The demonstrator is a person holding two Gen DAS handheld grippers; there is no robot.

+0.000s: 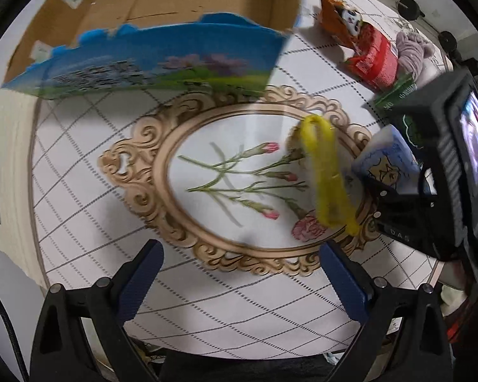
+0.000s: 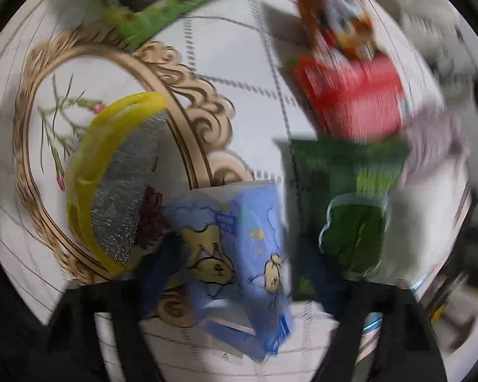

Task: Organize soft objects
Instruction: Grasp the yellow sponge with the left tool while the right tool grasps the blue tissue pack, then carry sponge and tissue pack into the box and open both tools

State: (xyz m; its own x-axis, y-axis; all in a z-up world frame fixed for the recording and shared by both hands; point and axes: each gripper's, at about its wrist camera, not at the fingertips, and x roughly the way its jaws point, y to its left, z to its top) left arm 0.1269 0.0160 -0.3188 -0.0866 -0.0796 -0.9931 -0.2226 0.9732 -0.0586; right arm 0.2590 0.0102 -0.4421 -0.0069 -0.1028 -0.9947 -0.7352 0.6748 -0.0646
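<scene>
Tissue pack [image 2: 239,254], blue with cartoon figures printed on the wrapper, sits between the jaws of the right gripper [image 2: 235,273]; jaws look closed on its lower part, though motion blur softens the contact. Judged light, squashy and film-wrapped: it should dent under pressure and could slide on the slick wrapper, so a hold across the middle of the body is safer than one at a corner flap. In the left wrist view the same pack [image 1: 385,165] shows above the tablecloth [image 1: 89,210], near the right side of the printed oval frame.

Yellow-edged scrub sponge [image 2: 111,184] with a grey glittery face lies just beside the pack, over the frame print; soft, light, easy to pinch anywhere along its edge.

Left gripper [image 1: 239,277] hangs with jaws spread wide, nothing between them.

Cardboard box [image 1: 162,9] with a blue-and-green printed side stands at the far edge of the table, open top; judged the likely destination. Toward the far right corner: orange panda packet [image 1: 341,16], red pack [image 1: 376,60], green pack [image 1: 395,92], grey-lilac cloth [image 1: 411,51], all clustered close together.
</scene>
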